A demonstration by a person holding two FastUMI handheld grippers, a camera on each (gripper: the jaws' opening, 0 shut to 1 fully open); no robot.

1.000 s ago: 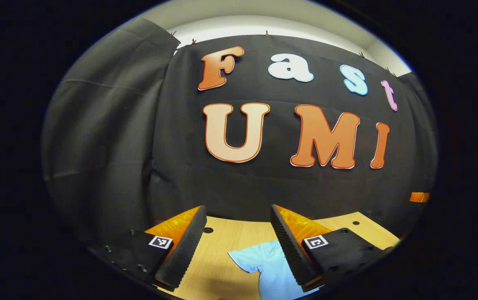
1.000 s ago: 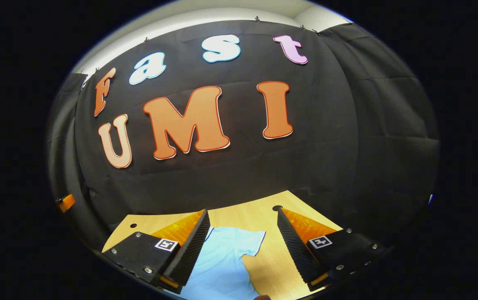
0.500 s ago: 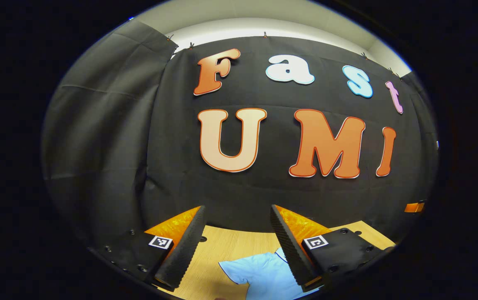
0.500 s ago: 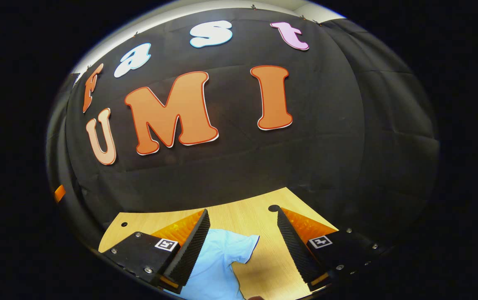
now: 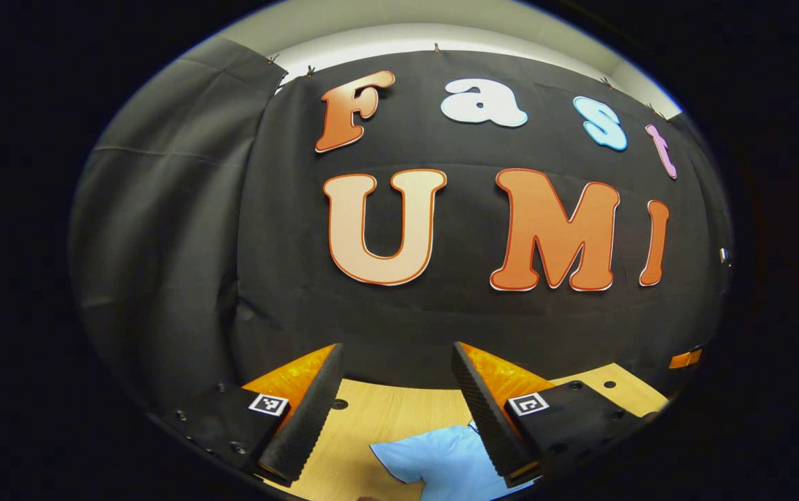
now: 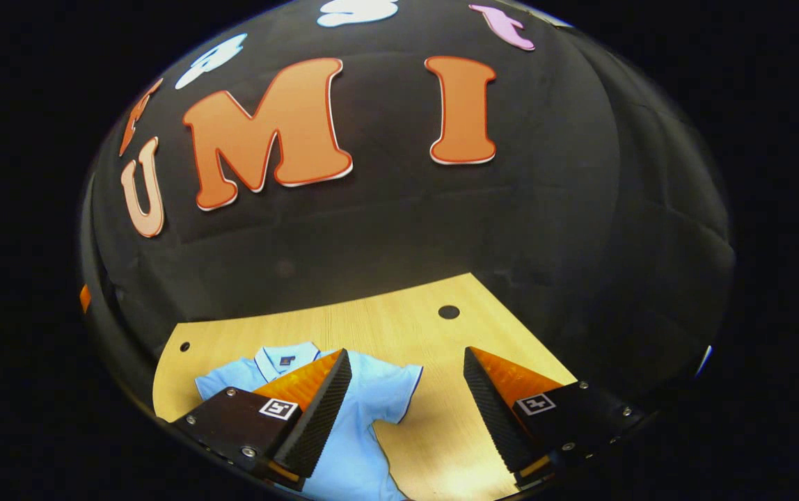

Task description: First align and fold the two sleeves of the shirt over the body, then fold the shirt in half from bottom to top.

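Overhead, both grippers hang above the worktop with nothing between their fingers. The left gripper (image 5: 397,400) is pitched nearly level, looking toward the booth's black cloth wall (image 5: 184,229), so a thin strip of the worktop (image 5: 365,417) shows along the bottom of the left gripper view; its jaws stand wide apart and hold nothing. The right gripper (image 6: 406,403) tips further downward, taking in the worktop (image 6: 441,348) up to its far edge; its jaws are likewise spread wide and empty.

The shirt (image 6: 372,396) is a light blue short-sleeved polo of soft, thin fabric, lying flat on the pale wood-grain worktop with its collar (image 6: 285,358) toward the far edge, nearer the far-left corner in the right gripper view. One sleeve (image 6: 399,393) lies spread out to the side, unfolded, with a dark trim line at its cuff. In the left gripper view the other sleeve (image 5: 406,456) reaches out between the fingers, below them, also unfolded.

Each finger (image 6: 316,410) is a wedge tapering to a point, its inner face ribbed in fine ridges. The worktop has a rounded far edge and small round holes (image 6: 449,312) near it
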